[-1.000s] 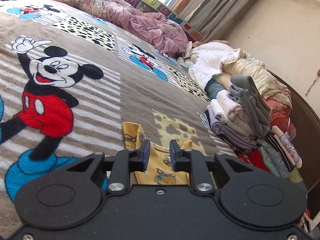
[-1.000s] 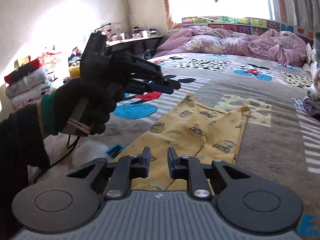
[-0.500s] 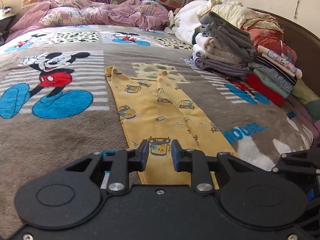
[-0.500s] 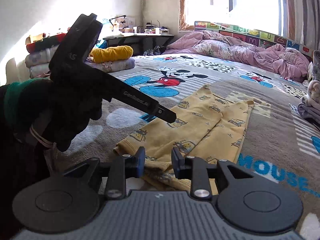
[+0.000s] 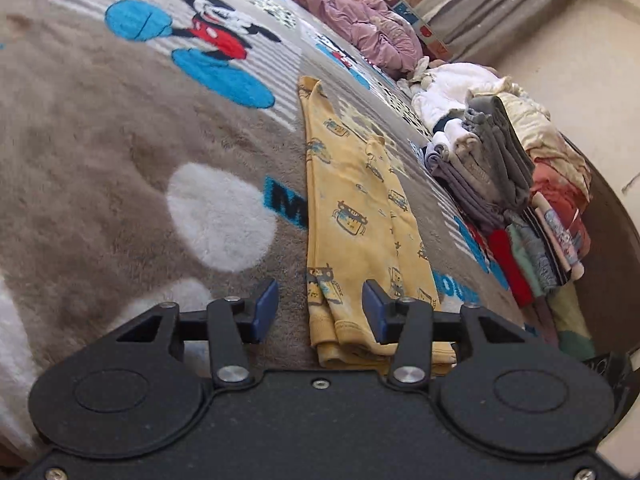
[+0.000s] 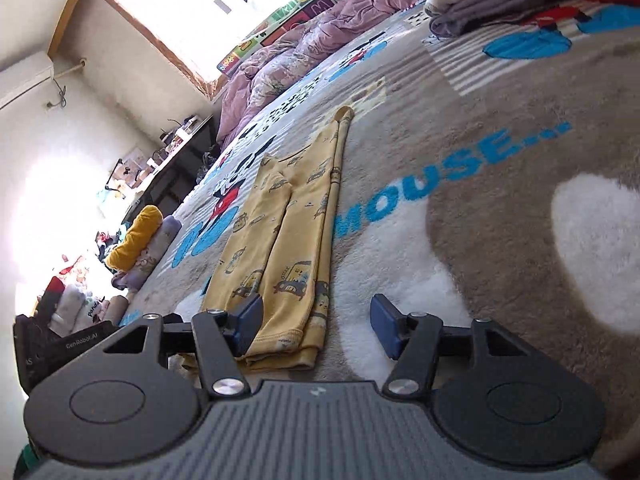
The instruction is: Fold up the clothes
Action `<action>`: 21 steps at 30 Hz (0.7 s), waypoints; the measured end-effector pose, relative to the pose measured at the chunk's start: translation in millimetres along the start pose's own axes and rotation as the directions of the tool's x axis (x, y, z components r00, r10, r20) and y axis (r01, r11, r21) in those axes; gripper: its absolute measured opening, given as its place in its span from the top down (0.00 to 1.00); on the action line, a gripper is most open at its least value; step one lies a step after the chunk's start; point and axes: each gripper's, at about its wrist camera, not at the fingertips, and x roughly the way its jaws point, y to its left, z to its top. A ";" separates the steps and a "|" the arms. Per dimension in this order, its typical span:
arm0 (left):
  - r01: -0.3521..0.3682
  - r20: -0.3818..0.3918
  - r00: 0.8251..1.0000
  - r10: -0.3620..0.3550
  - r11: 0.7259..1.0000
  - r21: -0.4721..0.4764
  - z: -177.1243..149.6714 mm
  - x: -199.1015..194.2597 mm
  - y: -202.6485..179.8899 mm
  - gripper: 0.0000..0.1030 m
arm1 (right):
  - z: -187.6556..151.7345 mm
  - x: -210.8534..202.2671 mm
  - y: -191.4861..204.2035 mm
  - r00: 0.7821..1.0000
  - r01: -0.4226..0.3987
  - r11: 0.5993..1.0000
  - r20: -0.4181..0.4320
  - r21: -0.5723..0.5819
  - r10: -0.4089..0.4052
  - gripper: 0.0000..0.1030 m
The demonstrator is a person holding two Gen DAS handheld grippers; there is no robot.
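A pair of yellow cotton children's trousers printed with small cartoon vehicles [image 5: 360, 216] lies flat on a plush grey-brown blanket [image 5: 100, 152], folded lengthwise so one leg rests on the other, with the hem end nearest both cameras. The blanket carries a cartoon mouse in red shorts [image 5: 218, 36] and blue lettering that reads "MOUSE..." [image 6: 448, 176] in the right wrist view.

The left gripper [image 5: 320, 308] sits low over the near end of the trousers, its two blue-padded fingers [image 5: 266, 306] spread wide with the left corner of the cloth between them, not clamped. The right gripper [image 6: 316, 326] is likewise spread apart at the right corner, its left pad [image 6: 250, 318] touching or just over the fabric; it grips nothing. At the left edge of the right wrist view the other tool's black body shows white writing, "CenRobot.AI" [image 6: 80, 342].

Half a second ago both pairs of fingers were nearly closed and the near end of the trousers was bunched; now the fingers are released and the cloth lies straight.

One stack of folded clothes [image 5: 492, 164] stands to the right of the trousers, with a crumpled mauve quilt [image 5: 360, 20] beyond.
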 end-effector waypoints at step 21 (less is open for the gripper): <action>0.013 0.028 1.000 -0.011 0.996 -0.087 -26.8 -15.5 -24.2 0.91 | -14.7 9.6 1.5 0.997 -0.071 0.979 0.042 0.189 0.064 0.88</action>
